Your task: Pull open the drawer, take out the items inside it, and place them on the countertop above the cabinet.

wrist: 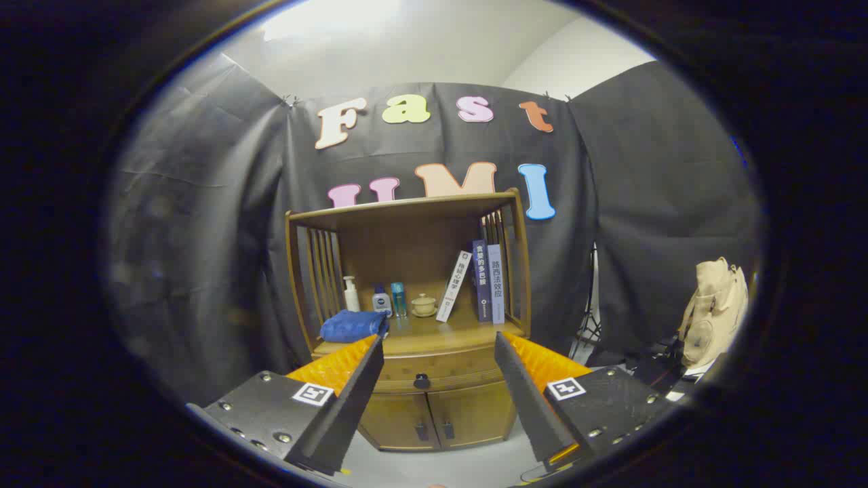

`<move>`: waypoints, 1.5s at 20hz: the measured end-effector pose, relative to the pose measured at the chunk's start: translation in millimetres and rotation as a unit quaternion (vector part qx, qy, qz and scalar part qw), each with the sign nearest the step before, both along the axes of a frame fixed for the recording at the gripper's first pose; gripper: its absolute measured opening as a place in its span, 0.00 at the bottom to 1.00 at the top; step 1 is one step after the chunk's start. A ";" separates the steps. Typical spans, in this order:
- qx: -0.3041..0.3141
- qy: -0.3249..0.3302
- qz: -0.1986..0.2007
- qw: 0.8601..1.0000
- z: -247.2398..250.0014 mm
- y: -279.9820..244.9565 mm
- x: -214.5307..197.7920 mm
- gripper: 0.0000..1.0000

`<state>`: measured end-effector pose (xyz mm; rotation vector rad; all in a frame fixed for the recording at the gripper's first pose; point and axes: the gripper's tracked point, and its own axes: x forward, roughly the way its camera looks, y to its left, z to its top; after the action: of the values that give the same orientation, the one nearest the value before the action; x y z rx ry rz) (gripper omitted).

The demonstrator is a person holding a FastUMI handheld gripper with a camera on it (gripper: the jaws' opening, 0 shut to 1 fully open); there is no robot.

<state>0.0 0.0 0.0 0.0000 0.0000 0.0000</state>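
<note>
In the gripper view I hold the gripper (437, 349) well back from the cabinet (434, 400), its fingers (352, 386) spread wide with nothing between them. The drawer (441, 371) sits closed, its dark knob (422, 381) showing between the fingers. I judge I am at the approach: next I must close in and pinch that knob. The countertop (434, 335) above already carries a blue cloth (352, 325), bottles (380, 298) and books (481, 281).

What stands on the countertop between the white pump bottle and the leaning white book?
In the gripper view: a small dark-capped bottle, a teal bottle and a lidded cup.
</note>
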 end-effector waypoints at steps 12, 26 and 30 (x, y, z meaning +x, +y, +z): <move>0.013 -0.009 -0.001 1.000 -10.5 -13.4 9.7 0.99; -0.031 0.015 -0.008 0.999 -115.6 -11.2 99.7 0.99; -0.020 0.035 0.038 0.998 -156.4 24.2 146.8 0.99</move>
<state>146.8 24.2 -156.4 -0.0394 0.0708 0.0758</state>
